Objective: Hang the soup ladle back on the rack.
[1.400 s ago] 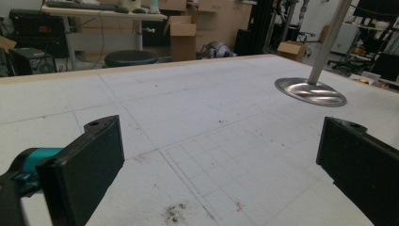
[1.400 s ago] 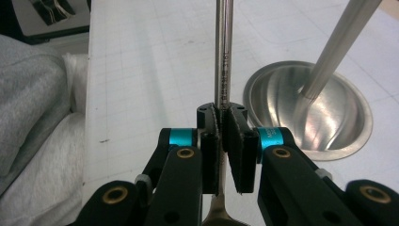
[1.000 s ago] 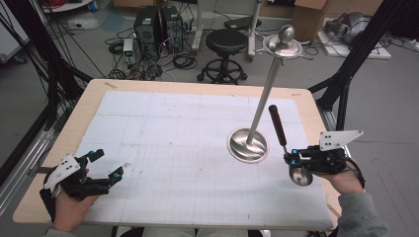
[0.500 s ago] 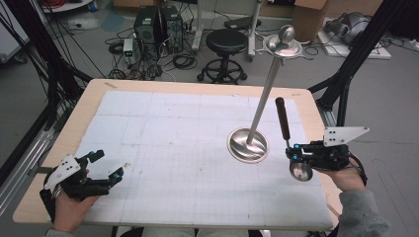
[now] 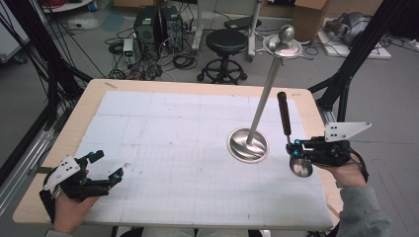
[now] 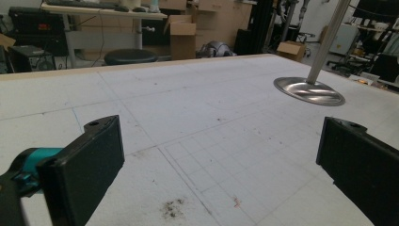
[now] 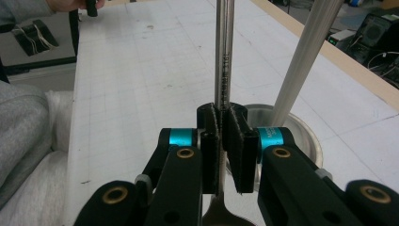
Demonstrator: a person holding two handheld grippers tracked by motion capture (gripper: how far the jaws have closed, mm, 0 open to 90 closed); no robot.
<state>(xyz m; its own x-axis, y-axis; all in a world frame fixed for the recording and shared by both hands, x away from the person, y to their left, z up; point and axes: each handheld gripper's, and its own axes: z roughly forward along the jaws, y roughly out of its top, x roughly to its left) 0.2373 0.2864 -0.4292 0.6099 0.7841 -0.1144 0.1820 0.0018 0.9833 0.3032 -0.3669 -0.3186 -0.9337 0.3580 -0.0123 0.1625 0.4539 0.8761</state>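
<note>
since my right gripper [image 5: 292,148] is clamped on the ladle [image 5: 291,138] neck beside the stand [image 5: 248,144], i'd lift slow, handle upright, aiming for the top hook; left gripper [image 5: 106,168] idles, jaws apart

High view looks down from above the table [image 5: 197,86]; both gripper views skim it low, sharing the stand [image 6: 310,89]
</note>
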